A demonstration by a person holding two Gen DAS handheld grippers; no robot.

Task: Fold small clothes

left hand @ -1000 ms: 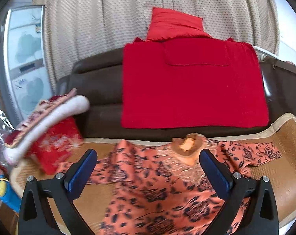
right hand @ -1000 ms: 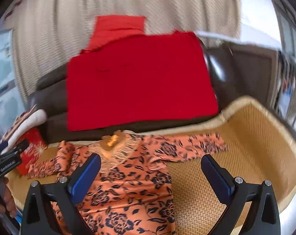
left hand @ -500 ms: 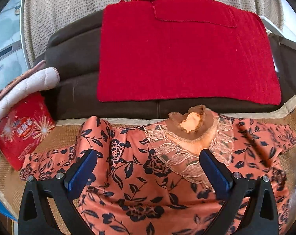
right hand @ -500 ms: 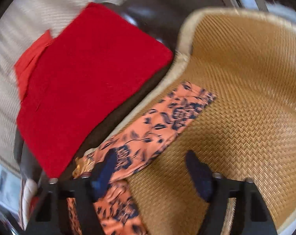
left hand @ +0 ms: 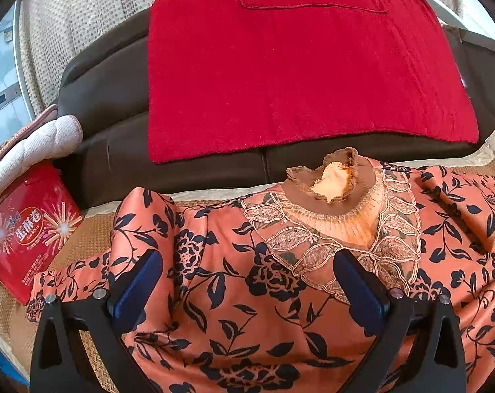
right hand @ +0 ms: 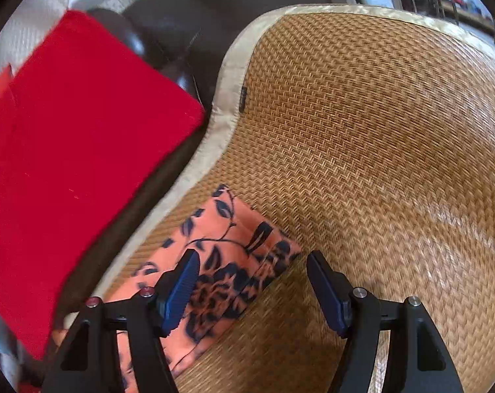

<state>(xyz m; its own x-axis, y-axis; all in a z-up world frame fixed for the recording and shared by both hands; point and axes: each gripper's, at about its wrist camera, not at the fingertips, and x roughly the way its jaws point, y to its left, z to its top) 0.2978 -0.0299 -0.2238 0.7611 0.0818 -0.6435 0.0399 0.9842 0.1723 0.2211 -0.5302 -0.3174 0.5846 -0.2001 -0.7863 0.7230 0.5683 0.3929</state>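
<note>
Right wrist view: the right gripper [right hand: 252, 290] has dropped from high over the floral blouse [left hand: 264, 288] to its sleeve end [right hand: 234, 255] at 11 o'clock, jaws narrowed yet unclamped (sleeve fold likely next). Left gripper [left hand: 247, 290] hovers spread above the chest.

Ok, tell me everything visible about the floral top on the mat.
The floral top is orange-pink, satiny-looking, printed with dark flowers and leaves, with a lace yoke and a brown ruffled collar. It lies spread, slightly rumpled, on the woven mat, collar toward the sofa. One sleeve cuff lies between the right tool's open fingers.
</note>
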